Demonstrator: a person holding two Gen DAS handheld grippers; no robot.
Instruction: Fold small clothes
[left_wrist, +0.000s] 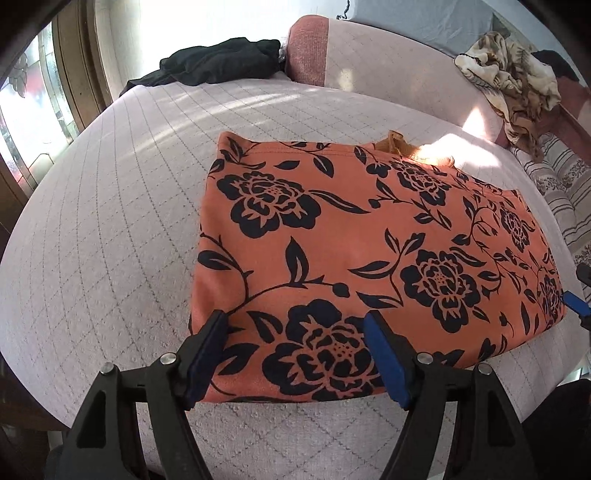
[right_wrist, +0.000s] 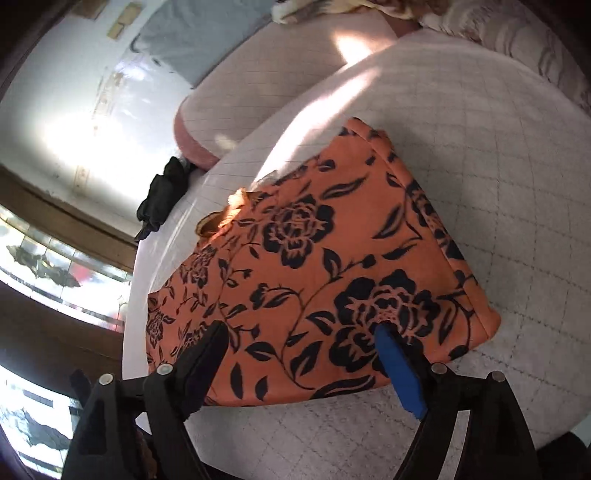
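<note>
Left wrist view, folded orange flower cloth (left_wrist: 354, 251) flat on pale quilted bed (left_wrist: 110, 236), left gripper (left_wrist: 295, 328) over cloth's near edge, fingers wide apart, holding nothing, black clothes (left_wrist: 218, 61) far behind cloth, right wrist view, right gripper (right_wrist: 301, 341) over cloth's (right_wrist: 325, 258) near edge, fingers apart, empty.

Tan item (left_wrist: 397, 146) mostly hidden behind orange floral cloth (left_wrist: 362, 251), type unclear. Right gripper (left_wrist: 578, 295) cut off at frame edge.
</note>
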